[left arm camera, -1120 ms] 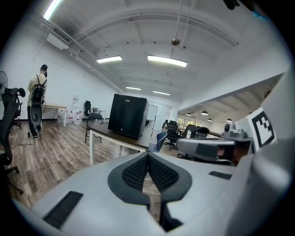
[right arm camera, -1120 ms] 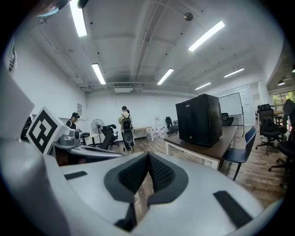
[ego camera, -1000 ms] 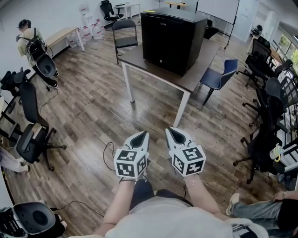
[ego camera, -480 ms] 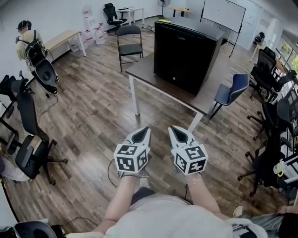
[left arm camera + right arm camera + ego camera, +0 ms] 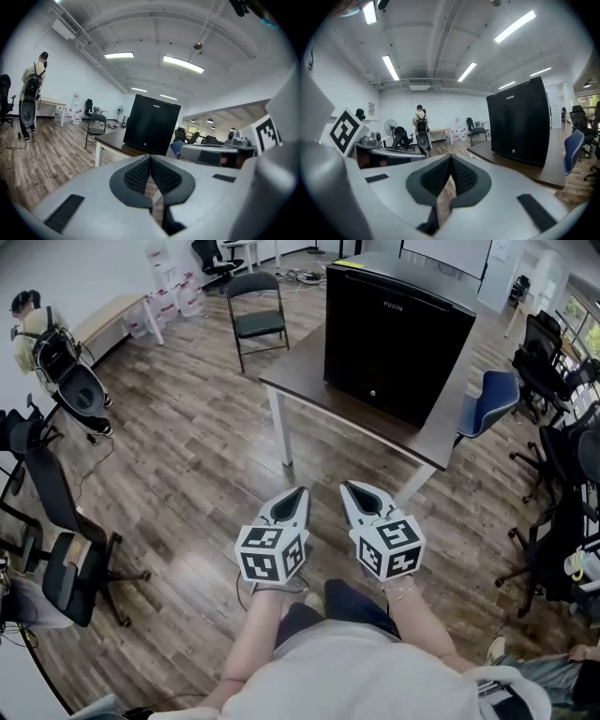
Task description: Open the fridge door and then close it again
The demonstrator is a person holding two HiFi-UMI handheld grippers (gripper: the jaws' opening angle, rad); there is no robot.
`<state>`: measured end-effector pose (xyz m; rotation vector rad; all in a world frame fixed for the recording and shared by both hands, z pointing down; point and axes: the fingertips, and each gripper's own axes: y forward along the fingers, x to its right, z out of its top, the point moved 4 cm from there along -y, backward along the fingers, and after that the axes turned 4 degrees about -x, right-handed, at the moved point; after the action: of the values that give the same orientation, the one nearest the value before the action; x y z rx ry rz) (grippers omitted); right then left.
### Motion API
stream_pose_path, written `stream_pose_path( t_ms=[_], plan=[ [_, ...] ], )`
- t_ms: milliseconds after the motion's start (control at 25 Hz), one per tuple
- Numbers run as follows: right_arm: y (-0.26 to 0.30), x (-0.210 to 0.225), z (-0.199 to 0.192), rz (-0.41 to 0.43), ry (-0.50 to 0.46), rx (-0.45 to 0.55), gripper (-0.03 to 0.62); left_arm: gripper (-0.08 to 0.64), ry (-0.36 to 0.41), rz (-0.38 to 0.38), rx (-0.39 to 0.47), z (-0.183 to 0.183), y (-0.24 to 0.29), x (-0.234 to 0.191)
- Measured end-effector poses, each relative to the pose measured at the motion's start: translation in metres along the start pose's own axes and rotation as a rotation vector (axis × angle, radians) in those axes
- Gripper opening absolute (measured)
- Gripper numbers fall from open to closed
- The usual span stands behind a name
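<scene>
Black fridge (image 5: pixel 398 329) shut, well apart | step: approach | left gripper (image 5: pixel 300 491), right gripper (image 5: pixel 345 487): jaws together, empty | next: reach door edge

The fridge (image 5: pixel 398 338) shows only its front and top; its back and far side are hidden. The white word (image 5: pixel 394 307) near the top of the fridge and the round spot (image 5: pixel 373 395) low on it are too small to tell. The table (image 5: pixel 300 381) under the fridge hides its own far legs. Right of the fridge, the blue chair (image 5: pixel 492 397) is partly hidden behind the table. Behind the fridge, the whiteboard (image 5: pixel 445 254) is cut off by the top edge. The hands holding the left gripper (image 5: pixel 298 491) and the right gripper (image 5: pixel 349 486) are hidden under their cubes
</scene>
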<state>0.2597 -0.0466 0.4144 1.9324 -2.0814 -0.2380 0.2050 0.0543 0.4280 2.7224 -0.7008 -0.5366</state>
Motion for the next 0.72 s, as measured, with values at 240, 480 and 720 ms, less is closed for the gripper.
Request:
stream_pose_path(
  t_ms=[240, 480, 720],
  plan=[
    [0.058, 0.015, 0.005, 0.002, -0.001, -0.035, -0.002, 0.006, -0.022, -0.003, -0.025, 0.009, 0.033, -0.044],
    [0.111, 0.05, 0.039, 0.002, 0.002, 0.002, -0.002, 0.006, -0.022, 0.01, -0.011, 0.047, 0.081, -0.087],
    [0.183, 0.1, 0.074, -0.009, 0.016, 0.02, -0.002, 0.006, -0.002, 0.017, 0.005, 0.099, 0.142, -0.131]
  ],
)
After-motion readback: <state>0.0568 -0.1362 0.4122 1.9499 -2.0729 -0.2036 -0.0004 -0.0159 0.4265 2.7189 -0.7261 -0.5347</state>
